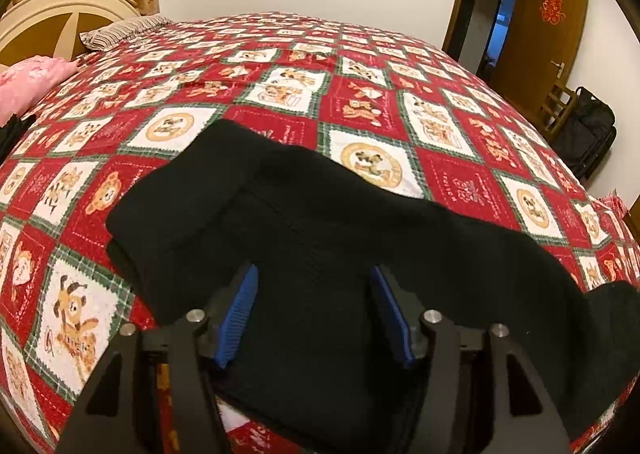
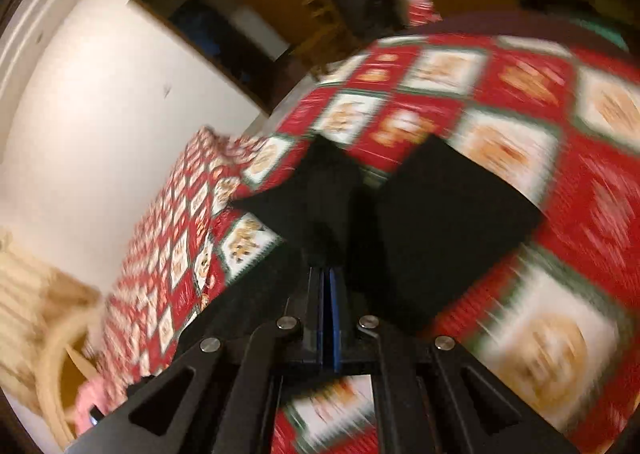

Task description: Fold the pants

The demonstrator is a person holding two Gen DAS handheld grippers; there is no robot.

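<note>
Black pants (image 1: 320,222) lie on the bed, spread over the red, white and green patchwork quilt (image 1: 360,102) with its bear and dog squares. In my left wrist view the garment runs from a squared end at the upper left down toward the lower right edge of the frame.

My left gripper (image 1: 313,286) hangs over the pants, fingers (image 1: 240,314) parted about halfway. Black cloth shows in the gap, but the blue pads press on nothing; no grip here.

My right gripper (image 2: 329,282) is fully closed, the 2 blue pads pressed flat together. The right wrist view is badly smeared and tilted. Dark fabric sits just ahead of the tips, and a black panel of the pants (image 2: 452,230) lies to the right on the quilt. Whether any cloth is pinched between the closed fingers, I cannot tell.

Around the bed: cream headboard (image 1: 52,18), striped pillow (image 1: 120,30) and pink pillow (image 1: 28,82) at the upper left; open brown door (image 1: 544,42) with a red paper cutting, and a black bag (image 1: 588,134) on the floor beside it.
</note>
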